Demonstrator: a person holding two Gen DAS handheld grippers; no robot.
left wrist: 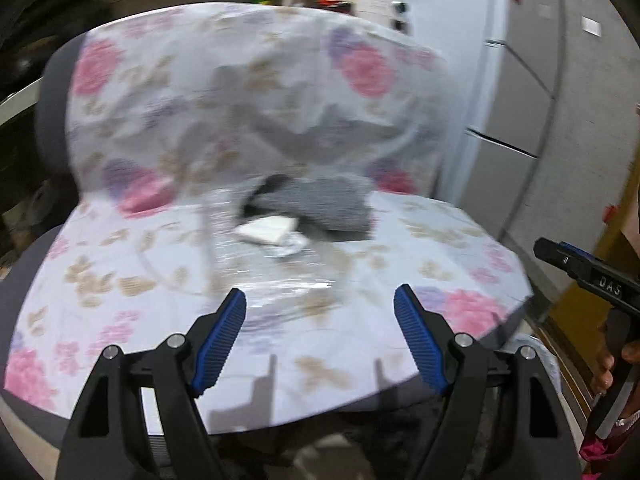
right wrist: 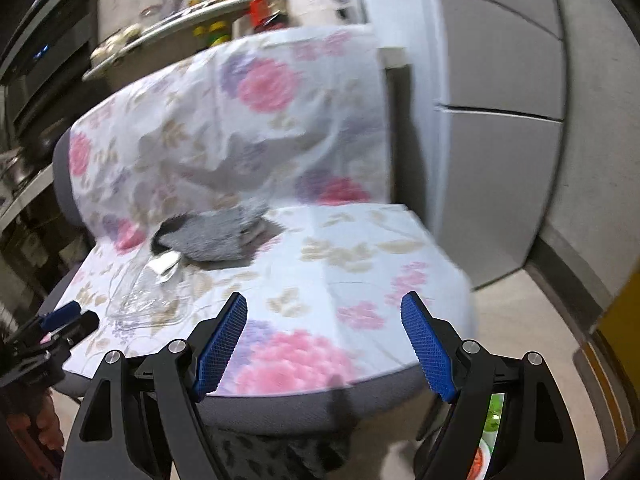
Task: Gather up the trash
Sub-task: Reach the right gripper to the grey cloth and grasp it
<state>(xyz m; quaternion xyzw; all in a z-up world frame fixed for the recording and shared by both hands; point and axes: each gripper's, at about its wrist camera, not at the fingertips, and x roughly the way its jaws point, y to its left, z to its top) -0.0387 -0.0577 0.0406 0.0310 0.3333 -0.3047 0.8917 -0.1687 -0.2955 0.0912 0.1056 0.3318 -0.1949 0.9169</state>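
- Left wrist view first: the left gripper [left wrist: 320, 308] hangs with its blue pads spread wide, nothing between them, above the front of the chair seat [left wrist: 120, 320].
- Just ahead of those pads lies a sheet of clear plastic wrap [left wrist: 272, 276], crinkled and flat on the flowered cover.
- Beyond it, a white scrap of paper [left wrist: 266, 229], touching the near edge of a grey cloth [left wrist: 324, 204] at the back of the seat.
- Out at the right edge, the right gripper [left wrist: 568, 260] pokes in, a hand [left wrist: 612, 364] on its handle.
- Over to the right wrist view: the right gripper [right wrist: 324, 316] is released too, jaws wide and bare, over the pink flowers at the seat's front.
- From here the trash sits ahead and to the left: plastic wrap [right wrist: 148, 300], white scrap [right wrist: 164, 265], grey cloth [right wrist: 216, 236].
- The left gripper [right wrist: 68, 320] comes in low at the left, right beside the wrap.
- Behind the chair, a pale cabinet [right wrist: 500, 184]; everything is motion-blurred.
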